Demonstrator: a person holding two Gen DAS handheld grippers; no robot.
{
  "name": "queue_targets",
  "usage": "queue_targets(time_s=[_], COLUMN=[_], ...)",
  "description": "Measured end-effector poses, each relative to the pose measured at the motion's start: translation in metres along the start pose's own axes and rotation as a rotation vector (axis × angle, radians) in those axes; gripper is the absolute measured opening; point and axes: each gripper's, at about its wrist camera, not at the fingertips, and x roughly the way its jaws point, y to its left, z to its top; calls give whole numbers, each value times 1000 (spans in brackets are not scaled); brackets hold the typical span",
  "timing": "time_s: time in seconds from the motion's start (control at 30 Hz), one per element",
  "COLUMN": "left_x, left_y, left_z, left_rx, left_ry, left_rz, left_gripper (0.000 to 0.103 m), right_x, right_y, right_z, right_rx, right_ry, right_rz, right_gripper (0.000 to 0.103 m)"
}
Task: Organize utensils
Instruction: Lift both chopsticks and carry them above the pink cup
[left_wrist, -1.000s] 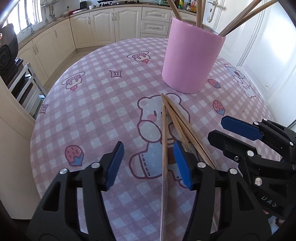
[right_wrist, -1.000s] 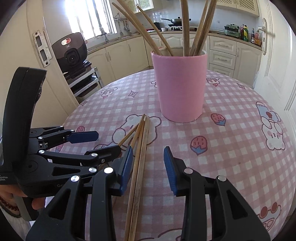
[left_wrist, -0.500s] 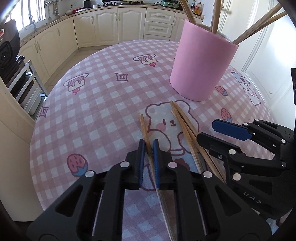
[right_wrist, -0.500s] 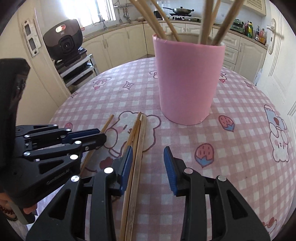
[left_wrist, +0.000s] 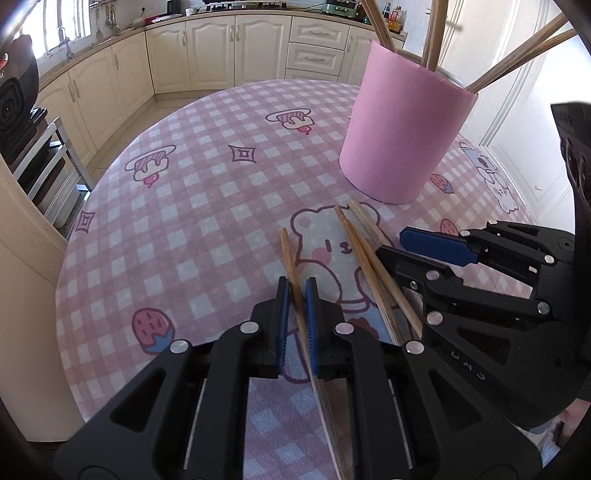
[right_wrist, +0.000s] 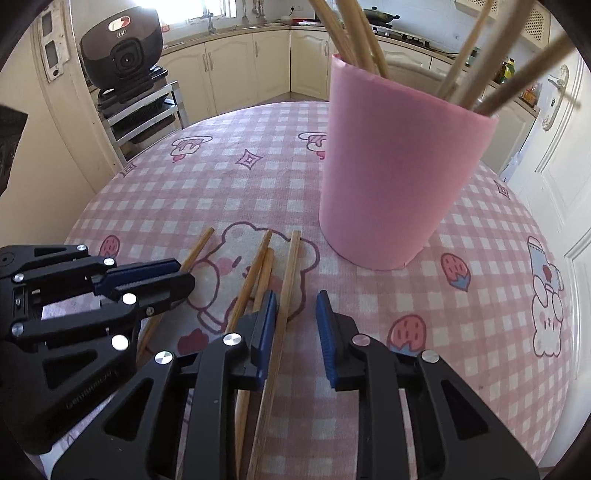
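Between my left gripper's (left_wrist: 295, 295) blue pads I am pinching a single chopstick (left_wrist: 290, 258), jaws nearly closed on it. Just to its right, my right gripper (right_wrist: 295, 306) is standing half open astride another chopstick (right_wrist: 286, 288) lying on the pink checked tablecloth (right_wrist: 221, 184). Ahead of both, the pink holder (right_wrist: 395, 177) is standing upright with more chopsticks (right_wrist: 351, 33).

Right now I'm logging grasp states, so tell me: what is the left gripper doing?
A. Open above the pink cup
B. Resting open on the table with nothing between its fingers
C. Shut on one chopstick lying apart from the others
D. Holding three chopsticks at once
C: the left gripper has its blue pads pressed on a single chopstick, set apart from the other chopsticks near the open right gripper.
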Motion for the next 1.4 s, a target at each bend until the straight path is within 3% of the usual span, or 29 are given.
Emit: queue_targets(time_s=[0.23,0.5,0.93,1.17,1.4], left_x=[1,-12,-102,-148,-172], left_y=[-1,5,-16,-27,-30], left_z=[2,4,16,15,15], left_rx=[-9,-50,-18,-6,-3], left_ry=[-4,-30,-227,-344,-412], left_rz=[3,-26,-59,-74,-85], left_gripper=[9,6,6,6,6], right_x=[6,-13,-107,-164,-191], right_y=[0,-12,-7,-8,-15], right_z=[10,2,3,-1,-7], right_rx=[-9,71,81,76,67], right_ry=[14,-45,-268,-423,-498], right_rz=[10,124,209,206,184], right_gripper=[5,5,4,4,4])
